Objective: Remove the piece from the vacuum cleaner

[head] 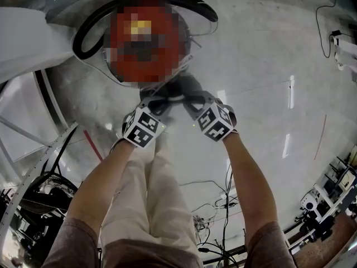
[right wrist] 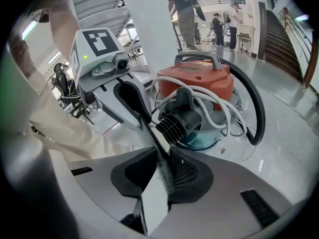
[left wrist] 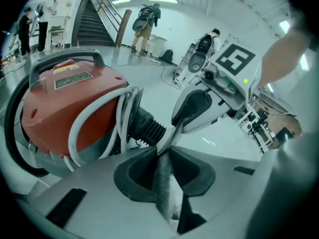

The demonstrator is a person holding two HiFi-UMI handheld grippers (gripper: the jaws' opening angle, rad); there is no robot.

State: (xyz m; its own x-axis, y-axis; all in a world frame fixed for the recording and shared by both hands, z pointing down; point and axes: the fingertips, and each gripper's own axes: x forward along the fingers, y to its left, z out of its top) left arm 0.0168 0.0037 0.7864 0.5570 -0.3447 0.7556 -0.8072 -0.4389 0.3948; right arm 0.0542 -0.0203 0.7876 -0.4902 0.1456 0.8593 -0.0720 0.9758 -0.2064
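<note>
A red vacuum cleaner (left wrist: pixel 65 108) (right wrist: pixel 199 81) stands on the shiny floor in front of me; in the head view a mosaic patch covers its top. From its black ribbed socket (left wrist: pixel 148 126) (right wrist: pixel 177 123) a thin flat grey piece (left wrist: pixel 163 183) (right wrist: pixel 152 198) sticks out towards me. My left gripper (head: pixel 162 100) (left wrist: pixel 163 151) is shut on this piece from the left. My right gripper (head: pixel 192 100) (right wrist: pixel 162 153) is shut on the same piece from the right. Their tips nearly touch just short of the socket.
A black hose (head: pixel 83 32) (right wrist: pixel 256 108) loops round the vacuum and a white cord (left wrist: pixel 79 128) is wound on its side. A white frame (head: pixel 22 43) stands at my left. Cables (head: pixel 223 205) lie on the floor behind. People (left wrist: pixel 144 19) stand far off near stairs (left wrist: pixel 92 19).
</note>
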